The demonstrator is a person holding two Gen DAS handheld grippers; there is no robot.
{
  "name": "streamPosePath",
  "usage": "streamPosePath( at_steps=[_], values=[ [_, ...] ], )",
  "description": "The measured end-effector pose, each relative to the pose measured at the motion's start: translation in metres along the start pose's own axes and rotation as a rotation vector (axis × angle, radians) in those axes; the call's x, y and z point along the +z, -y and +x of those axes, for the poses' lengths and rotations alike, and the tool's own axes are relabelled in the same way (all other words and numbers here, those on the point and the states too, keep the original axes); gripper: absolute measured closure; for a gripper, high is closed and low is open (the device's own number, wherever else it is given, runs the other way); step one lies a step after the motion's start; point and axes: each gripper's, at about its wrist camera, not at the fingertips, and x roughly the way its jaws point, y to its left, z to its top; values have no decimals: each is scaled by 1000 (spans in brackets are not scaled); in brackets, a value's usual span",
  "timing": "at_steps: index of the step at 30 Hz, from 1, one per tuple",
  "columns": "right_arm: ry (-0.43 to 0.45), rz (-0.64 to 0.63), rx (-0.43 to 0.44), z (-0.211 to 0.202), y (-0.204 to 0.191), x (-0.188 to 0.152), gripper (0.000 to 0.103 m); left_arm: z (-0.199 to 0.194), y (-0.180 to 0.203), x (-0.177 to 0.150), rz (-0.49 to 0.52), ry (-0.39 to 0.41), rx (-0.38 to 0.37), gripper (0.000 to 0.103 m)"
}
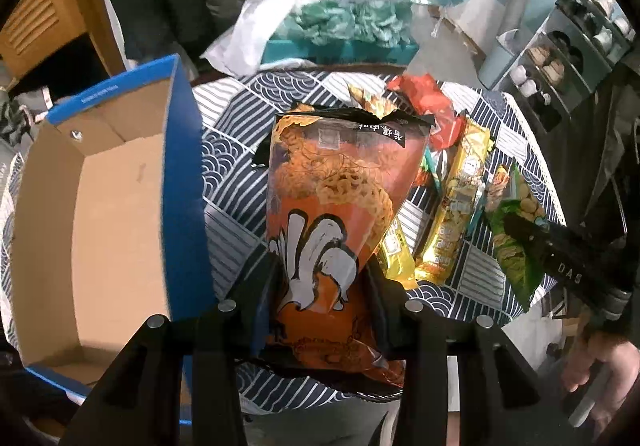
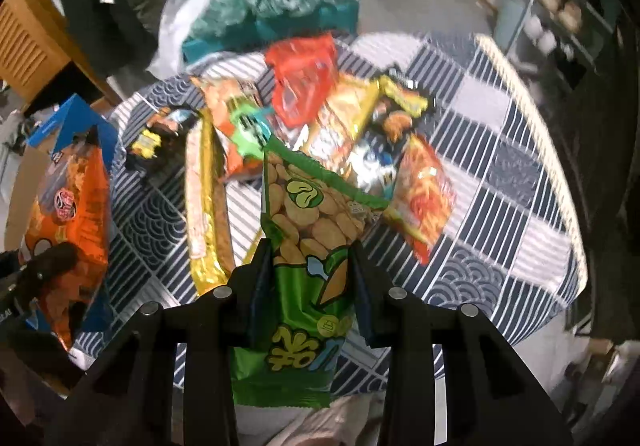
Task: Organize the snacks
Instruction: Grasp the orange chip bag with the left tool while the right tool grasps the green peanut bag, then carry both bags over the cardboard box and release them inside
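My left gripper (image 1: 320, 266) is shut on an orange snack bag (image 1: 336, 190) and holds it above the table, just right of an open blue cardboard box (image 1: 184, 150). The same orange bag (image 2: 72, 222) shows at the left of the right wrist view. My right gripper (image 2: 312, 250) is shut on a green bean snack bag (image 2: 304, 214), lifted over the table; it also shows in the left wrist view (image 1: 516, 242). A pile of loose snacks lies on the patterned tablecloth (image 2: 500, 174): a red pack (image 2: 304, 78), a long gold pack (image 2: 206, 202) and an orange-red pack (image 2: 424, 198).
A white plastic bag (image 1: 256, 34) and a teal box with green stuffing (image 1: 344, 42) stand at the table's far edge. A grey shelf with small items (image 1: 568, 58) is at the right. A wooden chair (image 1: 36, 18) is at the far left.
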Motion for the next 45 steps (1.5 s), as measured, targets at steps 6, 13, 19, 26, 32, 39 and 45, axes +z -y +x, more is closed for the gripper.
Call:
streamPosePath(
  at_steps=[6, 13, 19, 26, 32, 39, 45],
  values=[
    [68, -52, -3, -23, -15, 4, 68, -18, -9, -4, 5, 48, 12, 61],
    [117, -117, 27, -42, -44, 10, 68, -39, -21, -6, 8, 114, 44, 61],
    [136, -172, 63, -52, -75, 14, 67, -53, -44, -8, -32, 148, 63, 61],
    [152, -233, 106, -60, -109, 18, 67, -69, -68, -14, -68, 193, 92, 61],
    [152, -285, 138, -61, -142, 21, 67, -81, -94, -16, -123, 214, 94, 61],
    [138, -344, 172, -57, -181, 21, 67, -85, -125, -17, -183, 239, 142, 61],
    [129, -400, 202, -54, -221, 21, 67, -80, -156, -25, -238, 221, 181, 61]
  ],
)
